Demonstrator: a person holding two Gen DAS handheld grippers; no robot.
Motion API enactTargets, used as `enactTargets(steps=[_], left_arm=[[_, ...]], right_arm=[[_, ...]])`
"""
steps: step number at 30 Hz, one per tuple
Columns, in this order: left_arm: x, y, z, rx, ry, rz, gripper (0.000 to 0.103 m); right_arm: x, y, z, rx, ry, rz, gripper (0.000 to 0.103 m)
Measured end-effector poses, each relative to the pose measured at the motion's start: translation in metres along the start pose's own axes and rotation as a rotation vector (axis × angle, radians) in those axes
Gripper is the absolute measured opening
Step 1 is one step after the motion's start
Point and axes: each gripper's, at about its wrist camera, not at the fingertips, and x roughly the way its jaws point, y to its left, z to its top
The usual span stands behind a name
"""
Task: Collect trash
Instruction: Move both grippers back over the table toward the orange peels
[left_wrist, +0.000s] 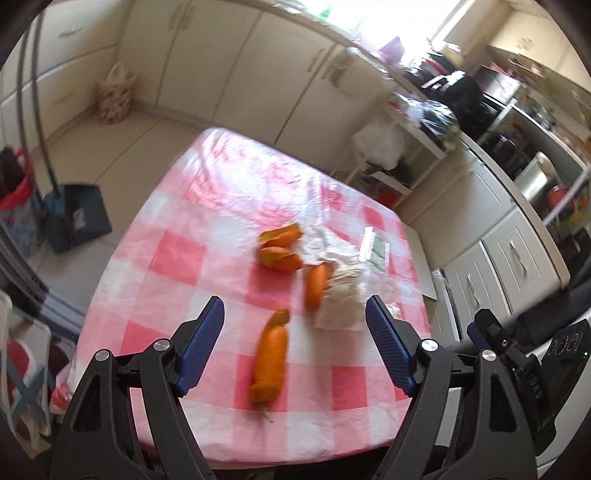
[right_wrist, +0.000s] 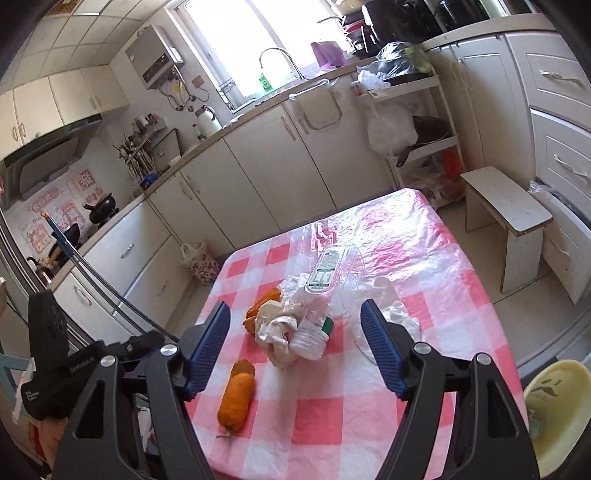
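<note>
Your left hand-held gripper (left_wrist: 294, 323) hangs spread wide over the checked counter (left_wrist: 177, 258) with nothing between its pads, the near peel (left_wrist: 269, 360) lying on the cloth below the gap. Further right, more peels (left_wrist: 279, 247) sit touching a heap of crumpled wrappers (left_wrist: 341, 295), where an empty clear bottle (right_wrist: 325, 280) lies on its side. Your right hand-held gripper (right_wrist: 295, 325) is likewise spread and empty, pointed at that heap, with a yellow bin (right_wrist: 557, 402) just off the counter's right corner.
</note>
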Motion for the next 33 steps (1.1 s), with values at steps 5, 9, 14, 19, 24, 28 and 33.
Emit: enactTargets(steps=[5,9,14,19,24,28,33], left_arm=[[0.001,0.017,0.002,-0.023,0.017,0.015,0.076],[0.001,0.019,0.001,-0.017,0.032,0.015,0.077],[-0.002,0.021,0.001,-0.009,0.037,0.019,0.078],[-0.001,0.022,0.0,-0.007,0.047,0.032,0.079],[0.003,0.02,-0.003,0.013,0.064,0.057,0.08],[0.008,0.018,-0.006,0.039,0.08,0.077,0.081],[0.012,0.017,-0.009,0.063,0.101,0.098,0.083]], right_arm=[[0.01,0.001,-0.001,0.022,0.022,-0.005,0.071],[0.013,0.007,-0.003,0.001,0.024,-0.018,0.073],[0.014,0.018,-0.006,-0.035,0.023,-0.03,0.075],[0.014,0.019,-0.005,-0.041,0.02,-0.032,0.076],[0.01,0.014,-0.003,-0.024,0.009,-0.028,0.077],[0.008,0.011,-0.003,-0.018,0.004,-0.027,0.077],[0.006,0.009,-0.002,-0.014,-0.001,-0.024,0.077]])
